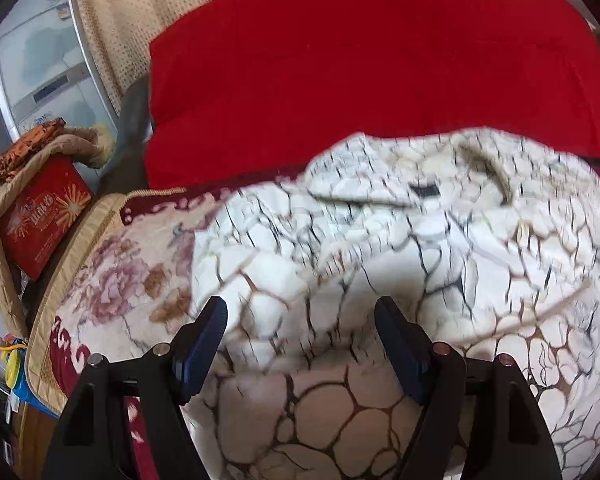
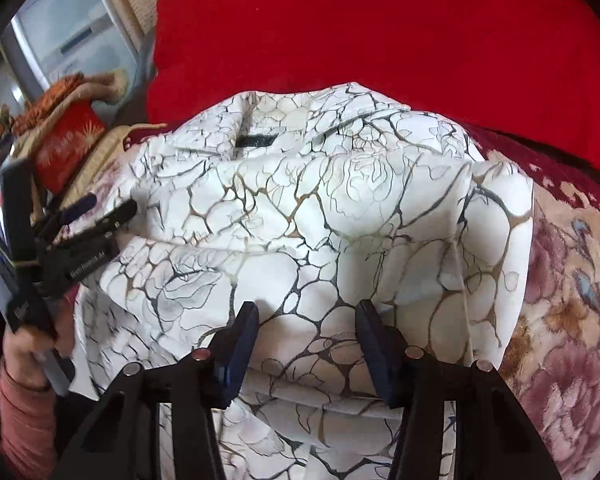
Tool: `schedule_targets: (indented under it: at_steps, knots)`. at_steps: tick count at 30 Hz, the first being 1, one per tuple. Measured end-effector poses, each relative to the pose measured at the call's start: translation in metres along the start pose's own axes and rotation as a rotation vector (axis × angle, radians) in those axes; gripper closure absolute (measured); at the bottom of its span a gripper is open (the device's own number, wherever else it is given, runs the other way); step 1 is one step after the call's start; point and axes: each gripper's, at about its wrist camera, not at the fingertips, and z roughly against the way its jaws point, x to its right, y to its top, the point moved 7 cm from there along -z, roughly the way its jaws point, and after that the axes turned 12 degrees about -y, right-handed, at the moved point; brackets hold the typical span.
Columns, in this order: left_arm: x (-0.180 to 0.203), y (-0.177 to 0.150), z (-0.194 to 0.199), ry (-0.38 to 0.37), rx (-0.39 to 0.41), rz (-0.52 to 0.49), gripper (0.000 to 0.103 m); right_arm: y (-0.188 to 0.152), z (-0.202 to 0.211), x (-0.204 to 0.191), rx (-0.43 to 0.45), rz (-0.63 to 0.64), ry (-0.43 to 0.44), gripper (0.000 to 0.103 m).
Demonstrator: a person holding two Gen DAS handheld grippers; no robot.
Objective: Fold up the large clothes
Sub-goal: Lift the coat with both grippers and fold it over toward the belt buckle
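The white patterned garment (image 2: 300,208) lies bunched on the floral bed (image 2: 572,300), mid-fold. Both the left gripper (image 1: 300,312) and right gripper (image 2: 306,316) hover released above it; next, pinching an edge.

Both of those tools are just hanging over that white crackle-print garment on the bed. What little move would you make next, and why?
Probably lower the right tool onto the fold ridge of the white garment just ahead of it and pinch there. Its jaws stand apart with no cloth between them. The left tool is open too, so nothing is held, and the garment lies bunched on the floral blanket, only partly folded.
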Motion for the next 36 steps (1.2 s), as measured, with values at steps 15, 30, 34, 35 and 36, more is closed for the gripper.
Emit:
schedule_targets:
  at_steps: [15, 30, 34, 35, 36]
  knots:
    - [0.016, -0.021, -0.011, -0.076, -0.079, -0.07, 0.026, -0.001, -0.006, -0.011, -0.007, -0.017, 0.051, 0.049]
    - [-0.057, -0.086, 0.089, -0.128, 0.113, 0.125, 0.025, -0.073, 0.07, -0.002, 0.138, -0.098, 0.28, 0.04]
    - [-0.074, -0.149, 0.101, -0.151, 0.024, 0.153, 0.022, -0.124, 0.086, 0.009, 0.11, -0.099, 0.305, 0.038]
    - [-0.075, -0.161, 0.1, -0.155, -0.011, 0.15, 0.022, -0.136, 0.089, 0.011, 0.094, -0.092, 0.308, 0.037]
    - [-0.075, -0.174, 0.098, -0.169, -0.05, 0.143, 0.022, -0.147, 0.091, 0.013, 0.076, -0.081, 0.31, 0.037]
